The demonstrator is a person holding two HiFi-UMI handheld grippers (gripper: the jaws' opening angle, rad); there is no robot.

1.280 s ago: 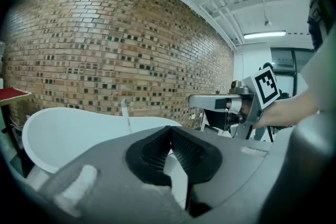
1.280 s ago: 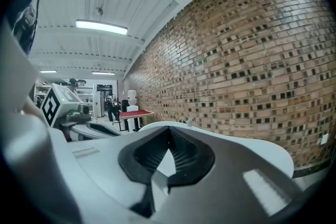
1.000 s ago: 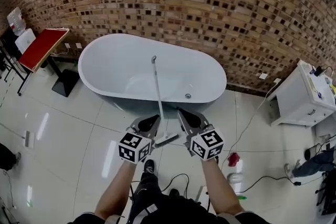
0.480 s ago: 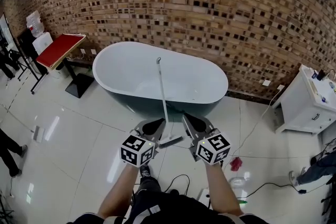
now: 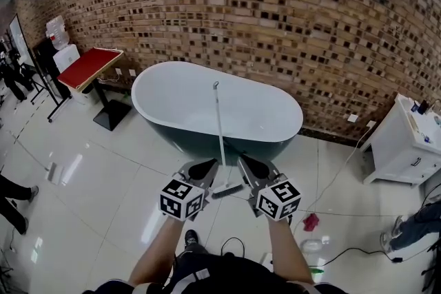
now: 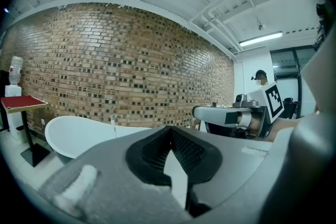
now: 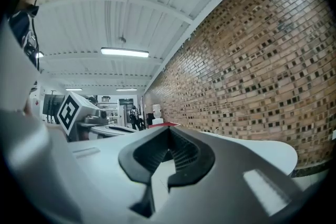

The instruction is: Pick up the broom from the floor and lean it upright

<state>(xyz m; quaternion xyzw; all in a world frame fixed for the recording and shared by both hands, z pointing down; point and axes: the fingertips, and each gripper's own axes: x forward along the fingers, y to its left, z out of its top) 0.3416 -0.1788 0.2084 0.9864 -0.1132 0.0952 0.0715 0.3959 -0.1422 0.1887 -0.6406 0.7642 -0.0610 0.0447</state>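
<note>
The broom [image 5: 220, 138] stands upright, its thin pale handle leaning on the rim of the white bathtub [image 5: 172, 89] and its brush head [image 5: 227, 191] on the floor. The handle's top [image 6: 113, 120] shows above the tub in the left gripper view. My left gripper [image 5: 207, 164] is just left of the brush head and my right gripper [image 5: 242, 162] just right of it. Both are shut, empty and apart from the broom. In its own view the left gripper [image 6: 169, 131] holds nothing; the same goes for the right gripper [image 7: 169, 132].
A brick wall [image 5: 275, 24] runs behind the tub. A red-topped table [image 5: 89, 67] stands at the left, a white cabinet [image 5: 406, 144] at the right. A red rag [image 5: 310, 222] and cables [image 5: 344, 239] lie on the glossy floor. A person's leg [image 5: 10, 196] shows at the left edge.
The view has drawn back from the tub and both grippers have moved with it, staying on either side of the brush head. The broom keeps leaning on the tub.
</note>
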